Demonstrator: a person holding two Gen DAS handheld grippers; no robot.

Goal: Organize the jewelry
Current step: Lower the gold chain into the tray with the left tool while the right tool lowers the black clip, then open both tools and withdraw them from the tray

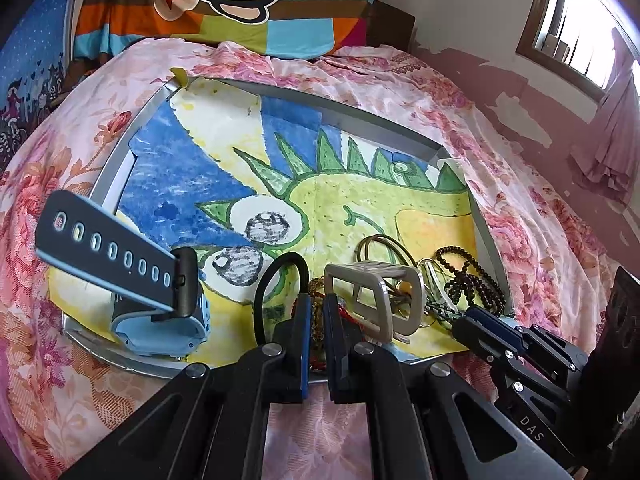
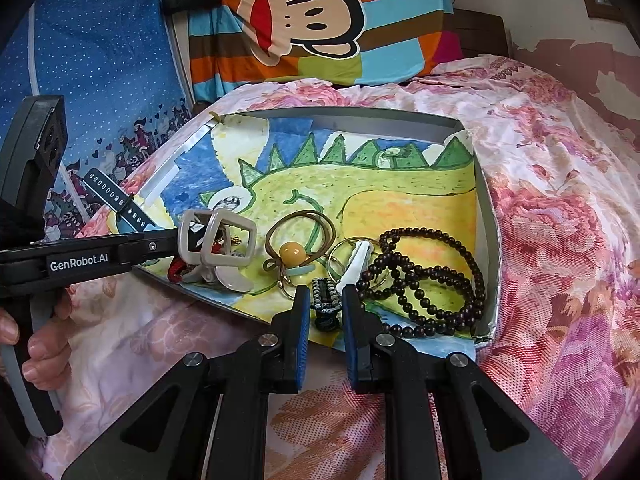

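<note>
A grey tray (image 1: 376, 128) lined with a dinosaur drawing lies on the bed. My left gripper (image 1: 317, 300) is nearly shut around a red string bracelet (image 1: 348, 314) at the tray's near edge, beside a beige hair claw (image 1: 376, 300). A blue smartwatch (image 1: 156, 312) stands at its left. My right gripper (image 2: 326, 300) is slightly open around a black-and-white braided bracelet (image 2: 326, 300). A dark bead necklace (image 2: 432, 276), a white clip (image 2: 356, 262), hair ties with a yellow bead (image 2: 292, 252) and the hair claw (image 2: 218, 244) lie in the tray.
A floral pink bedspread (image 2: 560, 240) surrounds the tray (image 2: 490, 216). A striped monkey pillow (image 2: 316, 20) lies behind it. The left gripper's body (image 2: 80, 258) reaches in from the left in the right wrist view. A window (image 1: 576, 20) is at the far right.
</note>
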